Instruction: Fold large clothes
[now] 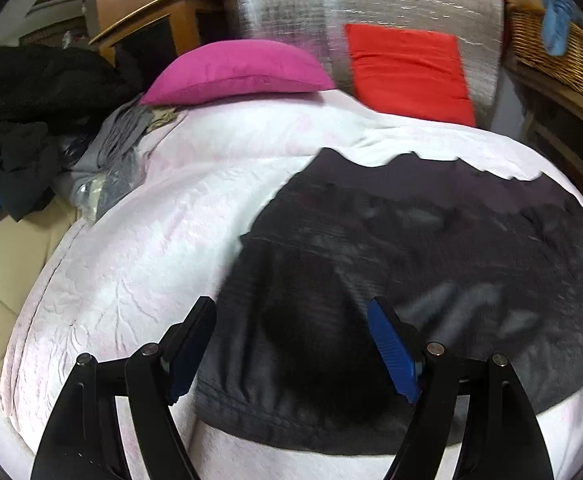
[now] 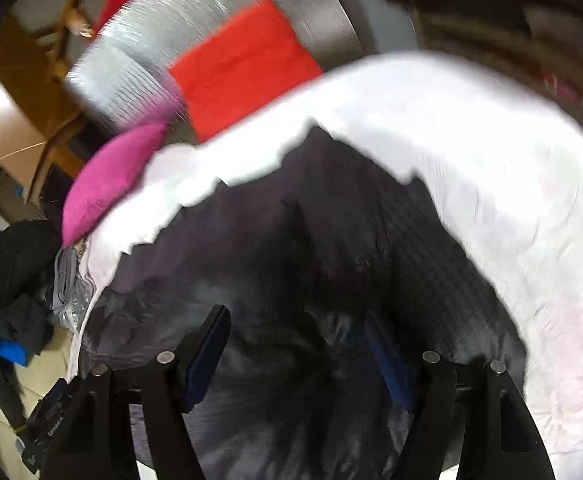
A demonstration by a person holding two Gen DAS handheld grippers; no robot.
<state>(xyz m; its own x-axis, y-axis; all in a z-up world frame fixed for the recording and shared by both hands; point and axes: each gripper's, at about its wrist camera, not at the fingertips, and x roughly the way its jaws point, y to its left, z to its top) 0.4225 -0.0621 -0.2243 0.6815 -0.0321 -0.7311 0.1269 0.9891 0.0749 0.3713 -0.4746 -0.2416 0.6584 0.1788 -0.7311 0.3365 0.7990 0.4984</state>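
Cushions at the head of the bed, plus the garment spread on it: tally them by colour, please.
Pink cushion: 1
Red cushion: 1
Dark garment spread on the white bedcover: 1
Total: 3

White bedspread [image 1: 139,264] covers the bed. Pink pillow [image 1: 239,74] at its far edge, red cushion [image 1: 409,74] beside it against silver foil sheet [image 1: 331,4]. Dark clothes heap [image 1: 31,92] left; wicker basket [image 1: 551,52] right.

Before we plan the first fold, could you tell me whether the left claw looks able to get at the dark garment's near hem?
Probably yes: the left claw hangs open directly over the dark garment, nothing between.
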